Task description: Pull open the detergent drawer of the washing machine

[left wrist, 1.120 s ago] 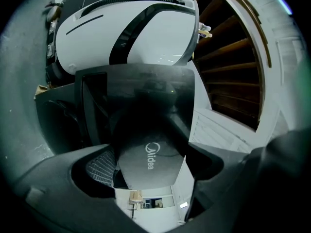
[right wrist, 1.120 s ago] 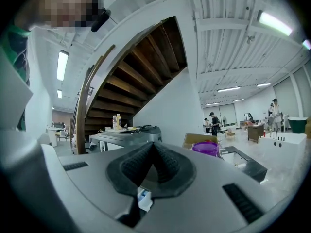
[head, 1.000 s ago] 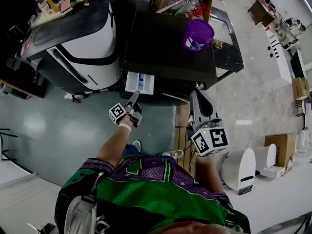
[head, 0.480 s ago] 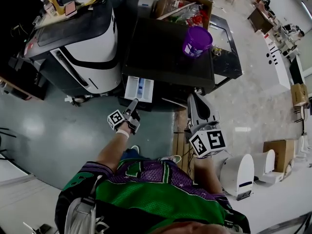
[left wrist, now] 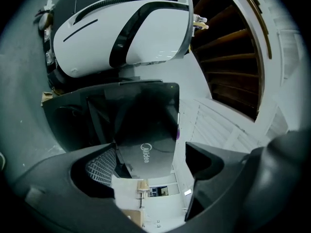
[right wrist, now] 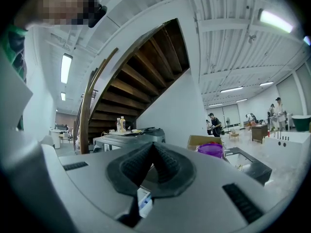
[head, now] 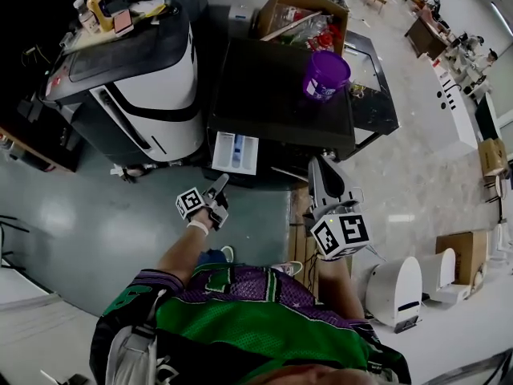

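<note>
The black washing machine [head: 276, 87] stands in the middle of the head view. Its white detergent drawer [head: 235, 152] sticks out of the front at the left, with a blue compartment showing inside. My left gripper [head: 217, 184] hovers just below the drawer, apart from it, and is open with nothing between its fingers. In the left gripper view the drawer [left wrist: 146, 193] lies between the spread jaws of that gripper [left wrist: 148, 165], under the machine's dark top [left wrist: 146, 152]. My right gripper [head: 321, 168] is shut and empty by the machine's front right; the right gripper view shows its pads [right wrist: 163, 161] pressed together.
A purple tub [head: 325, 74] sits on the washing machine. A white and black machine [head: 140, 79] with bottles on top stands at the left. Behind is an open cardboard box [head: 300, 10]. A white bin [head: 394, 291] is on the floor at the right, and people stand far off [right wrist: 214, 124].
The drawer has come out a little farther. My left gripper has drawn back from it toward the person and now hangs free of it. The right gripper has hardly moved.
</note>
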